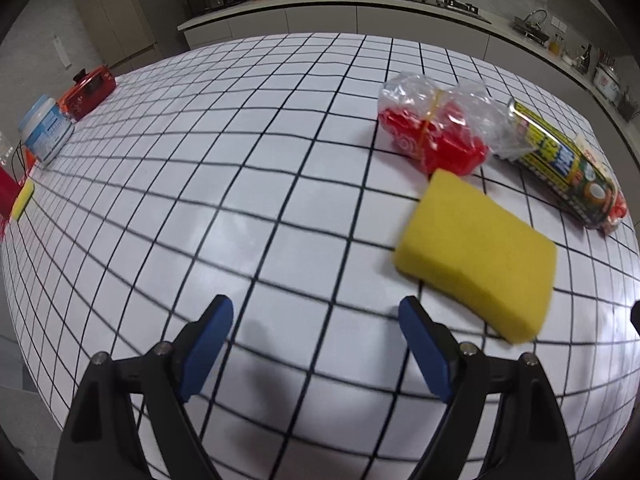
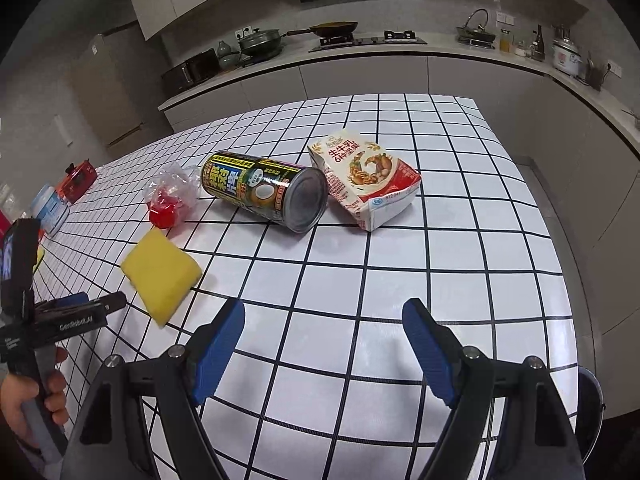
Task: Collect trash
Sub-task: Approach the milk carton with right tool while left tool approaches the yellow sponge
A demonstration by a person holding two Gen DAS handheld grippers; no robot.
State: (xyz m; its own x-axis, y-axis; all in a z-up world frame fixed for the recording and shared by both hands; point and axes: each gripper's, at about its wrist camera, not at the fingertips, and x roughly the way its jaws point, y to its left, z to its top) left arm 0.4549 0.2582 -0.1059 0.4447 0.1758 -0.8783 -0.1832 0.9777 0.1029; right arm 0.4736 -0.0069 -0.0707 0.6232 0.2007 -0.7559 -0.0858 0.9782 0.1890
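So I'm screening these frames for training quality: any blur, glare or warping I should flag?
Left wrist view: the yellow sponge is motion-smeared at its edges, soft glare patches sit on the checked tablecloth, and grid lines bow strongly. Right wrist view: sharper, with the can and milk carton labels crisp, the same fisheye bowing and dark corners.

Yellow sponge [image 1: 478, 256], white tub [image 1: 46, 130], red box [image 1: 88, 92]

Milk carton [image 2: 364, 184]: "生牛乳 6种坚果", "SIG". Left gripper [image 2: 80, 312] body: "GenRobot.AI". Can [image 2: 264, 192] label: illegible.
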